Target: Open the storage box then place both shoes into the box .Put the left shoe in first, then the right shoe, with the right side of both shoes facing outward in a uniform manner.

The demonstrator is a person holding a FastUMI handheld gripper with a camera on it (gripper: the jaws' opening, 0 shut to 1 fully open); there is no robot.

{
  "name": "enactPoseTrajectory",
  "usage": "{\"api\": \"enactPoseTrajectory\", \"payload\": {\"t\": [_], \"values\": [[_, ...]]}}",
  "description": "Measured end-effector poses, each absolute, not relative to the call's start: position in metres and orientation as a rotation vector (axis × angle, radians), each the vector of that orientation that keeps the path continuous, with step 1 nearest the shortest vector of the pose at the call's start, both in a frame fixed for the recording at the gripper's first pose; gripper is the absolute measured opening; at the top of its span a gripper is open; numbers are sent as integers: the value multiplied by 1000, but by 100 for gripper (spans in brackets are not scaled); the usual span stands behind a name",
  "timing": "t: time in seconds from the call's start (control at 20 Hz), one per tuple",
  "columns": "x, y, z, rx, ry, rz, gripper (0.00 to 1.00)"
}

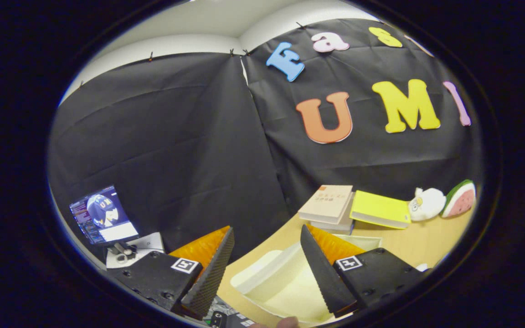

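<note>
Booth: black cloth wall behind pale wooden table | Task thing: cream plastic storage box lay between and just ahead of the fingers | Gripper: spread wide, gripping nothing | Beyond: stacked books, plush toys | Risk: box apparently tilted; a glancing finger could tip it or push it off the table's edge.

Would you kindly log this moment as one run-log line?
tongs: open, empty | storage box: between and just ahead of fingers, on table | shoes: not placed | books: beyond box
</note>
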State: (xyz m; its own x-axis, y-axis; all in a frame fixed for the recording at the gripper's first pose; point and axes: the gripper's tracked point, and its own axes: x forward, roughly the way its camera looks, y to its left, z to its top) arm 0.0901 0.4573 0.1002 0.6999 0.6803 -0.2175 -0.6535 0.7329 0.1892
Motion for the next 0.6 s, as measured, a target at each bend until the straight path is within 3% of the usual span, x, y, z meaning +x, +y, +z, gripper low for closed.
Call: {"api": "enactPoseTrajectory", "payload": {"t": [0.6], "values": [[95,212,44,-34,240,350,98]]}}
